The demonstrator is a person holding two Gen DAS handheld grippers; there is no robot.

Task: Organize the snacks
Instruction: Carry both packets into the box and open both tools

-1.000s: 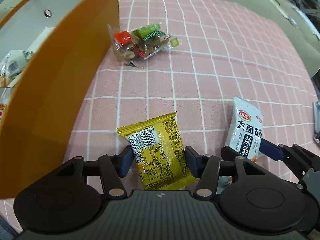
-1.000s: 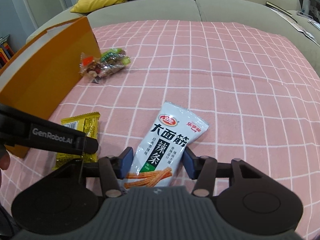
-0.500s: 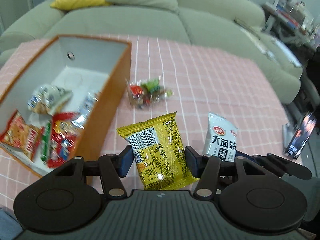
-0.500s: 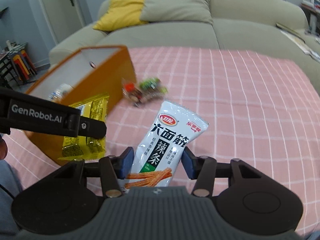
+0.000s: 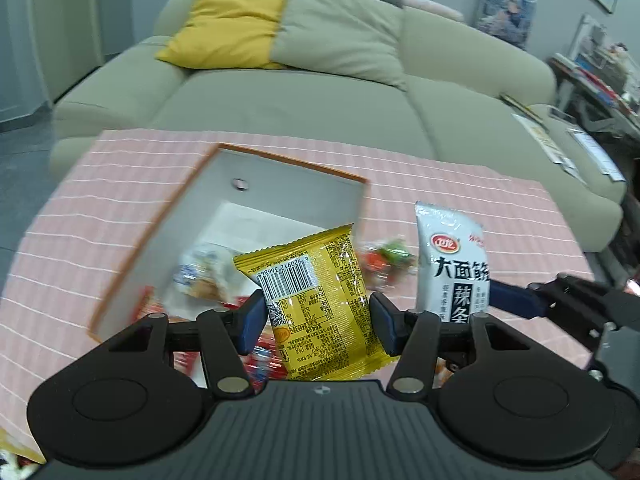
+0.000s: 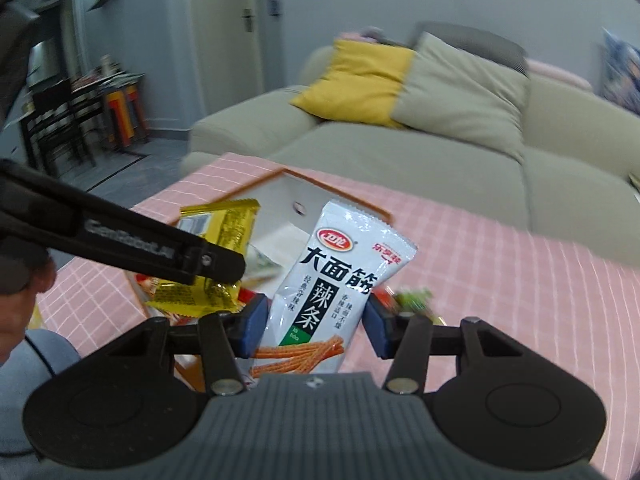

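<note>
My left gripper (image 5: 318, 322) is shut on a yellow snack packet (image 5: 316, 296) and holds it in the air over the near end of the orange box (image 5: 280, 160). The box has white inner walls, and several snack packets (image 5: 200, 280) lie inside it. My right gripper (image 6: 314, 326) is shut on a white spicy-strip packet (image 6: 336, 280), also lifted, just right of the left gripper. In the left wrist view that white packet (image 5: 452, 264) stands upright at the right. A clear bag of mixed candies (image 5: 386, 262) lies on the cloth between the box and the white packet.
A pink checked cloth (image 5: 100, 208) covers the table. Behind it stands a grey-green sofa (image 5: 304, 96) with a yellow cushion (image 5: 228, 24) and a grey one. A person's hand (image 6: 24, 304) shows at the left edge of the right wrist view. Chairs and shelves stand far left.
Both grippers rose from the cloth with their packets and tilted up, so the sofa and room came into view. The box's inside now shows below the yellow packet.
</note>
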